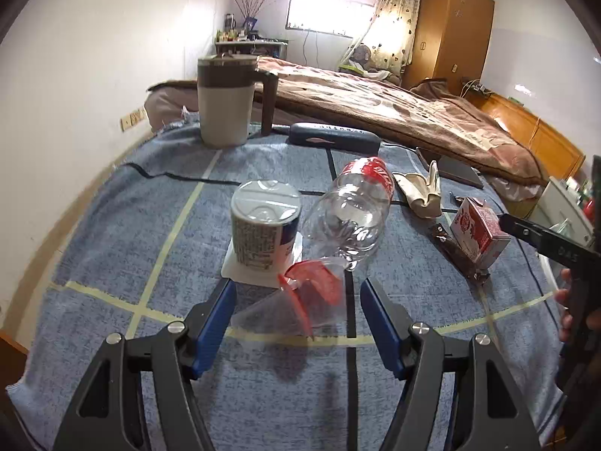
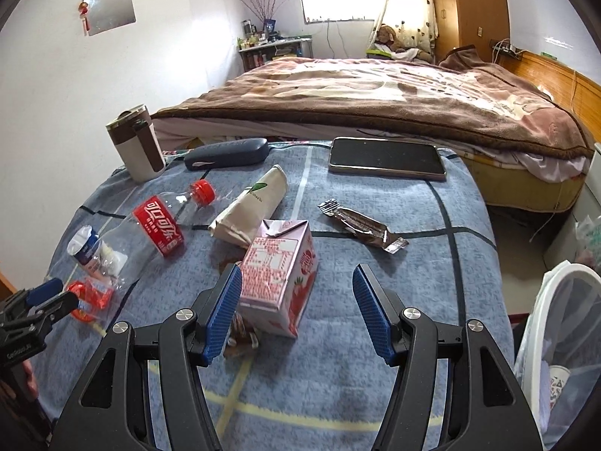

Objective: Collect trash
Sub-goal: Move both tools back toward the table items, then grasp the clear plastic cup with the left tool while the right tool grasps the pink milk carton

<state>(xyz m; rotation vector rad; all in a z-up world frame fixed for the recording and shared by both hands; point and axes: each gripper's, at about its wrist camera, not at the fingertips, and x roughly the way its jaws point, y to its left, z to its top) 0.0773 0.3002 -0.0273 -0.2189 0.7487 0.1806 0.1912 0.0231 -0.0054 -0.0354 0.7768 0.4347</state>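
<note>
On the blue-cloth table, a clear plastic cup with a red rim [image 1: 300, 300] lies on its side between the fingers of my open left gripper [image 1: 296, 293]. Beyond it stand a yogurt cup [image 1: 263, 225] and an empty cola bottle [image 1: 353, 218] lying down. My right gripper [image 2: 296, 282] is open around a pink strawberry milk carton [image 2: 281, 282], its left pad near the carton's side. A brown snack wrapper [image 2: 360, 225] lies behind the carton. The cola bottle [image 2: 150, 233] and red-rimmed cup [image 2: 90, 297] show at the left of the right wrist view.
A brown-and-white mug [image 1: 229, 101], a dark glasses case [image 1: 334, 139], a phone [image 2: 387, 158] and a cream pouch [image 2: 251, 206] sit on the table. A white bin with a bag [image 2: 563, 338] stands at the right. A bed [image 2: 375, 94] lies behind the table.
</note>
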